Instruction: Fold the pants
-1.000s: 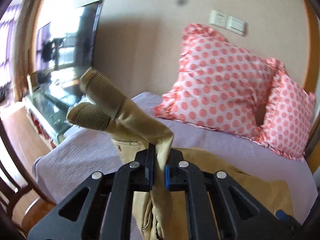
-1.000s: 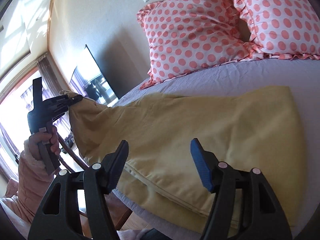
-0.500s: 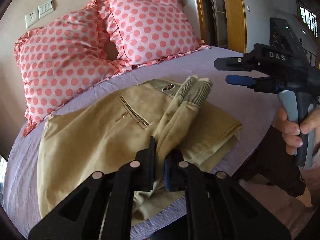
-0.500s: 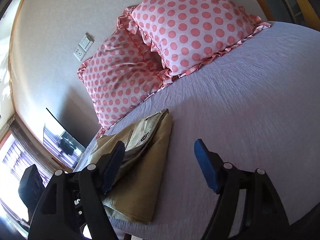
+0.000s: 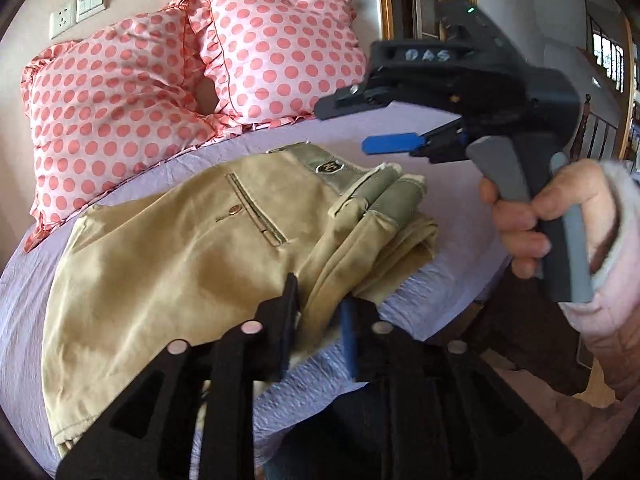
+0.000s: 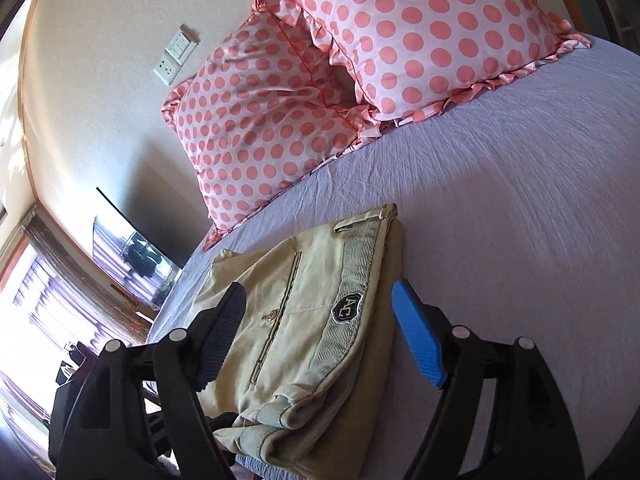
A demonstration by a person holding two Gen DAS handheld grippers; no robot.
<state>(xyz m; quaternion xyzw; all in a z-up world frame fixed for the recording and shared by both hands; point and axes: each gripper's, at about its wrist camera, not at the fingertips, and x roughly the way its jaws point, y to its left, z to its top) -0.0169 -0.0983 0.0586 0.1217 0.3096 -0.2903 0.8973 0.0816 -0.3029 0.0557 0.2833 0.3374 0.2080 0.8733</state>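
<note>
Tan pants (image 5: 192,248) lie folded on the lilac bed (image 5: 24,320), back pocket and badge up, ribbed cuffs (image 5: 384,192) laid over the waistband. My left gripper (image 5: 320,320) stands slightly open around the pant legs at the bed's near edge. My right gripper (image 5: 360,124) is open and empty, hovering just above the cuffs. In the right wrist view the right gripper (image 6: 316,328) is open over the folded pants (image 6: 312,320).
Two pink polka-dot pillows (image 5: 160,92) lean against the wall at the head of the bed. A TV (image 6: 132,256) on a stand is beyond the bed's left side. The bed (image 6: 520,200) to the right of the pants is bare sheet.
My left gripper carried the pant legs over onto the waistband, folding the pants in half, and its jaws have loosened. My right gripper moved in over the folded end.
</note>
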